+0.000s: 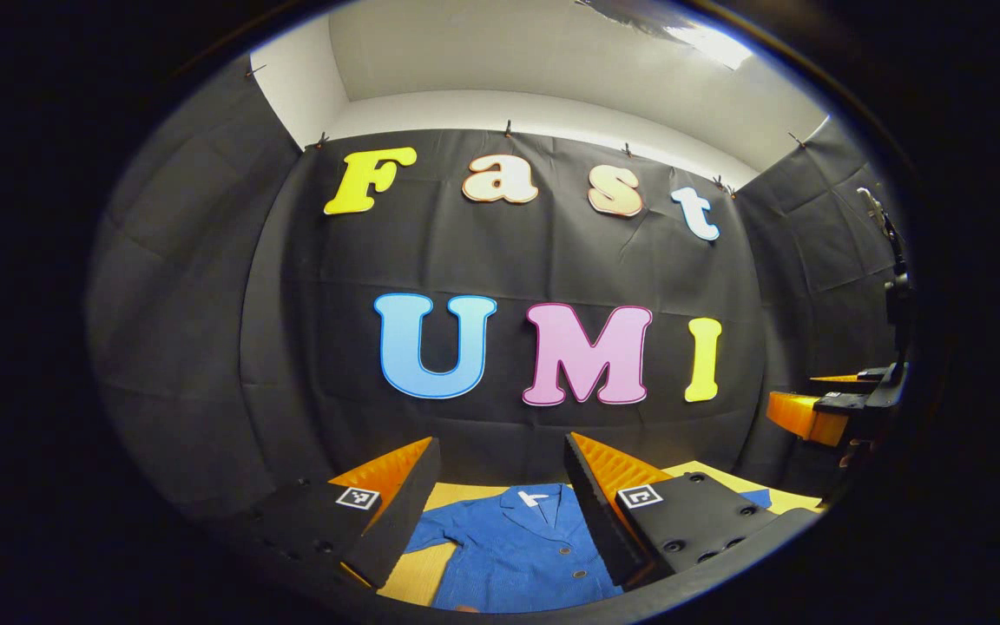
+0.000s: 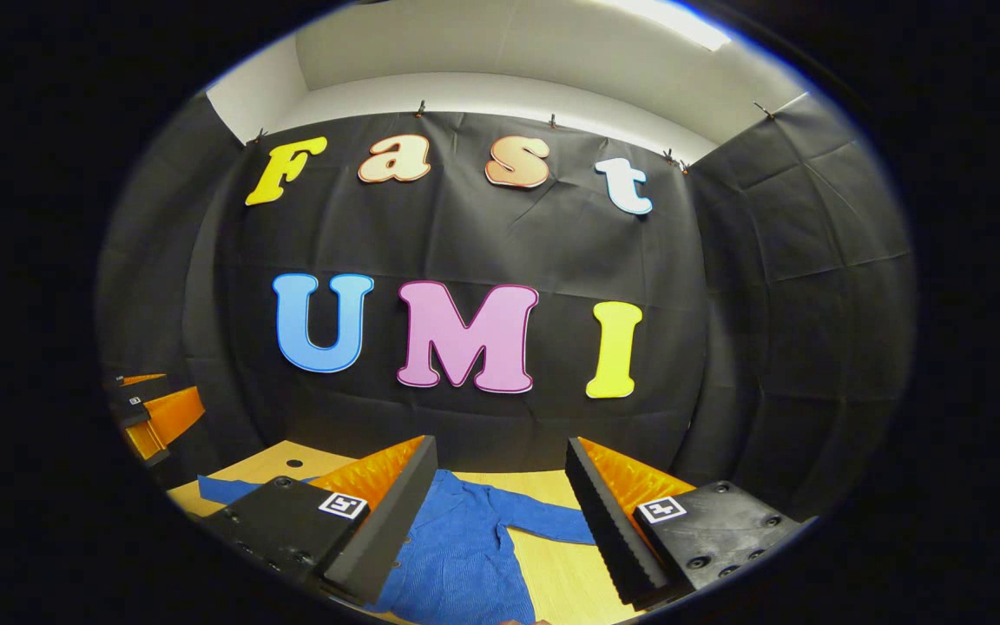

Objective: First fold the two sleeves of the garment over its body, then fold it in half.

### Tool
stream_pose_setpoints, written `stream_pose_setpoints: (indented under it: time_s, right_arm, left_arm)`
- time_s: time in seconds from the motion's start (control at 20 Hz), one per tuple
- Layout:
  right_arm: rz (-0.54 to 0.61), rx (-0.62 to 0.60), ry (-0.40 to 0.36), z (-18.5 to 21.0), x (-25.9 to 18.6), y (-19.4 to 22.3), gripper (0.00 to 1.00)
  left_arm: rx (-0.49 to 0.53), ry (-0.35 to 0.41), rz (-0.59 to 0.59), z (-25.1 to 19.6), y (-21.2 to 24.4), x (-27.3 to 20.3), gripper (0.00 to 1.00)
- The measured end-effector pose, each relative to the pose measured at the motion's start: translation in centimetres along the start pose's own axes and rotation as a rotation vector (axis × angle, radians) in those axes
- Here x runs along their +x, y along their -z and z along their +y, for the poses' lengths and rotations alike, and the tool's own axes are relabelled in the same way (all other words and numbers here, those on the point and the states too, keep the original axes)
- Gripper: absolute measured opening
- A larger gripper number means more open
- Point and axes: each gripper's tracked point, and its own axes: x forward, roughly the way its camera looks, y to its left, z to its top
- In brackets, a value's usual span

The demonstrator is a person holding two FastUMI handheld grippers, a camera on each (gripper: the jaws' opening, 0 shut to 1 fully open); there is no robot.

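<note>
garment (image 1: 509, 547): blue shirt with collar and front buttons, lying flat on the wooden table (image 1: 430, 582), spread open, collar toward the booth's back wall. one sleeve (image 2: 543, 523) stretched out sideways across the table top, unfolded; the other sleeve (image 2: 226, 490) reaching toward the opposite table edge, partly hidden behind a finger.
left gripper (image 1: 500, 512): held above the near part of the shirt, jaws wide apart, nothing between them, not touching the cloth; shirt collar seen in the gap.
right gripper (image 2: 500, 521): held above the shirt body and table, jaws wide apart, nothing held. it also appears at the right edge of the left gripper view, well apart from the shirt; its jaw state there cannot be told.
</note>
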Motion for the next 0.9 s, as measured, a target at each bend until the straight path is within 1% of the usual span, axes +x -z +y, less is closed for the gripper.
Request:
stream_pose_setpoints:
  time_s: [0.05,0.1,0.2,0.4,0.75,0.9]
  right_arm:
    - [0.001,-0.001,0.002,-0.1,0.1,0.1,0.94]
    - [0.003,-0.002,0.000,-0.1,0.2,0.2,0.96]
    - [0.015,-0.012,-0.006,-0.1,0.4,0.7,0.97]
    - [0.068,-0.028,-0.015,0.0,1.2,3.2,0.97]
    - [0.104,-0.044,-0.071,0.9,4.3,4.8,0.96]
    - [0.130,-0.026,-0.073,0.1,5.8,6.1,0.97]
  left_arm:
    - [0.001,-0.002,0.002,0.0,0.1,0.0,0.82]
    - [-0.002,-0.002,0.002,0.0,0.0,-0.1,0.82]
    - [-0.009,0.001,0.007,-0.2,0.3,0.0,0.82]
    - [-0.015,-0.009,0.024,-0.3,0.9,0.0,0.82]
    - [0.018,-0.037,0.039,-0.3,1.1,-0.1,0.82]
    - [0.024,-0.056,0.052,-0.5,1.5,-0.1,0.82]
